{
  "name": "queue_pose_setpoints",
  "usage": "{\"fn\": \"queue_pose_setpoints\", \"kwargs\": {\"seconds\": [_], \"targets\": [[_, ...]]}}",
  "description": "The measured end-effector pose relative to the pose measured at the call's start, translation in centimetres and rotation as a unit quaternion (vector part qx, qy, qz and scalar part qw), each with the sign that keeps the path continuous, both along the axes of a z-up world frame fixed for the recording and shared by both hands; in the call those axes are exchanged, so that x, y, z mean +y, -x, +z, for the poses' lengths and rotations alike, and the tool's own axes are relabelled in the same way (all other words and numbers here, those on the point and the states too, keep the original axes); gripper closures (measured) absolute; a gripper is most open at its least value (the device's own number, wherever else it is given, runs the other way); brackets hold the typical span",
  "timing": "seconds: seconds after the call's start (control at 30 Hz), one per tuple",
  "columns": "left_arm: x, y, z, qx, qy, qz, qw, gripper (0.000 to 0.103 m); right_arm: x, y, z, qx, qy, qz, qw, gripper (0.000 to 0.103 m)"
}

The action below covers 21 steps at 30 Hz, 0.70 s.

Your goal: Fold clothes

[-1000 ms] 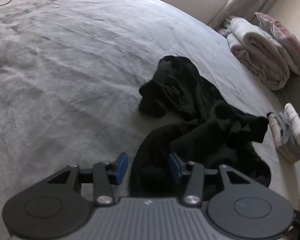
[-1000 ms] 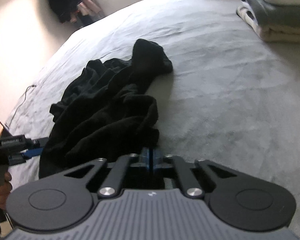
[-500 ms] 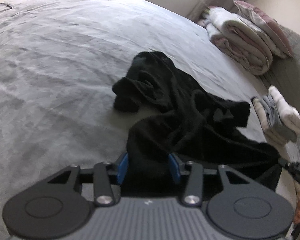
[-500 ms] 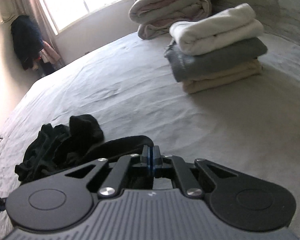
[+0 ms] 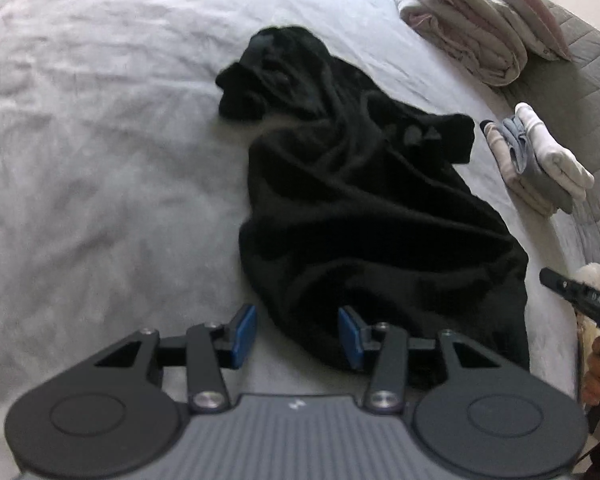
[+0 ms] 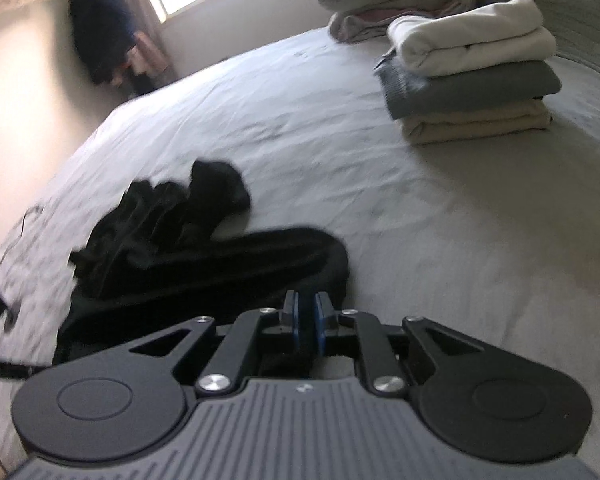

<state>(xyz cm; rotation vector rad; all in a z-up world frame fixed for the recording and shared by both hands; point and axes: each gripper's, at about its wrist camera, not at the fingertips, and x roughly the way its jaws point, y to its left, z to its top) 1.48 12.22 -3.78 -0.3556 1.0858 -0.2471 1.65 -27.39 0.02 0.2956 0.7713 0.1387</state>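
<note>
The right gripper [image 6: 305, 322] has just been opening its jaws, dark cloth in the narrow gap; whether the pads grip it is unclear. The left gripper [image 5: 297, 336] is spread, the black garment [image 5: 364, 216] lying between its pads and stretching ahead across the bed [image 5: 100, 140]. Folded clothes [image 6: 472, 76] sit stacked far ahead-right.

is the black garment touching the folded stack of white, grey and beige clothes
Apart. The right wrist view shows bare grey bedsheet between the black garment and the folded stack.
</note>
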Motion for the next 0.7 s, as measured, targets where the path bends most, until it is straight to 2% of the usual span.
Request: {"fn": "queue_pose_setpoints", "kwargs": {"seconds": [0.07,0.2,0.23,0.27,0.3,0.33,0.47,0.7], "targets": [[-0.4,0.3,0.0,0.006,-0.002,-0.002,1.0,0.058,0.9,1.0,0.2,0.004,0.011,0.03,0.999,0.088],[-1.6,0.5,-0.1,0.001,-0.03,0.005,0.9995,0.062,3.5,3.6,0.8,-0.005,0.028,0.106,0.994,0.088],[-1.9,0.6,-0.1,-0.002,-0.045,0.011,0.9989,0.072,4.2,4.2,0.9,-0.006,0.03,0.126,0.992,0.083],[-2.2,0.6,-0.1,-0.005,-0.06,0.017,0.998,0.085,4.9,4.9,0.9,-0.007,0.034,0.145,0.989,0.072],[-2.3,0.7,-0.1,-0.009,-0.073,0.022,0.997,0.09,5.9,5.6,0.9,-0.008,0.043,0.166,0.985,0.068],[-2.4,0.7,0.0,-0.012,-0.076,0.025,0.9968,0.1,6.8,6.2,0.8,-0.009,0.052,0.187,0.981,0.067],[-1.9,1.2,0.7,-0.024,-0.057,0.032,0.9976,0.101,10.3,8.2,0.7,-0.025,0.092,0.256,0.962,0.067],[-0.2,2.4,3.1,-0.063,-0.016,0.034,0.9973,0.101,14.1,9.0,0.6,-0.05,0.092,0.325,0.94,0.067]]}}
